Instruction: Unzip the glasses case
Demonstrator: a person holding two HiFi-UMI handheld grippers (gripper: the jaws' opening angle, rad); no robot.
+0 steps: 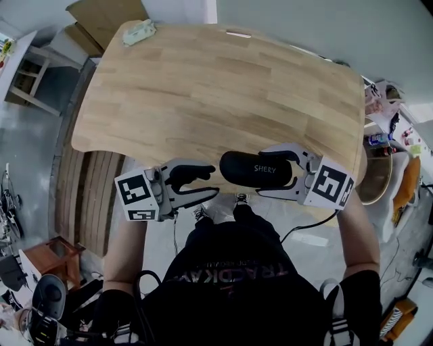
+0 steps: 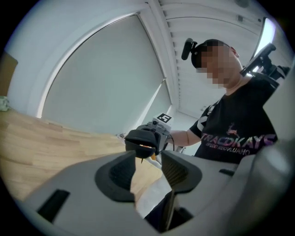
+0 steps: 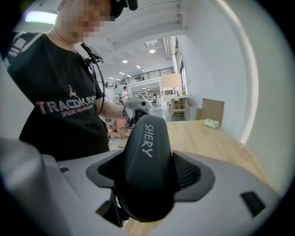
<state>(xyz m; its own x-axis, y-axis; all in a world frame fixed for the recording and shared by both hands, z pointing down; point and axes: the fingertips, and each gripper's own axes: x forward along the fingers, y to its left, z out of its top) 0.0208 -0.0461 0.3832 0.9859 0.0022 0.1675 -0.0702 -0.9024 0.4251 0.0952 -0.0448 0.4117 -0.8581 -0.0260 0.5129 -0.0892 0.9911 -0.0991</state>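
My right gripper (image 1: 262, 172) is shut on the black glasses case (image 1: 256, 169), printed SHERY, at the near edge of the wooden table (image 1: 203, 88). In the right gripper view the case (image 3: 147, 161) fills the gap of the right gripper (image 3: 150, 174), with a pad against each side. My left gripper (image 1: 214, 181) sits just left of the case's free end, jaws apart and gripping nothing. In the left gripper view the case (image 2: 144, 138) is straight ahead of my left gripper (image 2: 148, 169). A small tab (image 2: 139, 159) hangs from the case by the left pad.
A pale green cloth (image 1: 139, 32) lies at the table's far left corner. Cardboard (image 1: 108, 17) leans behind it, and a wooden stool (image 1: 30, 74) stands off to the left. The person's body is close against the table's near edge.
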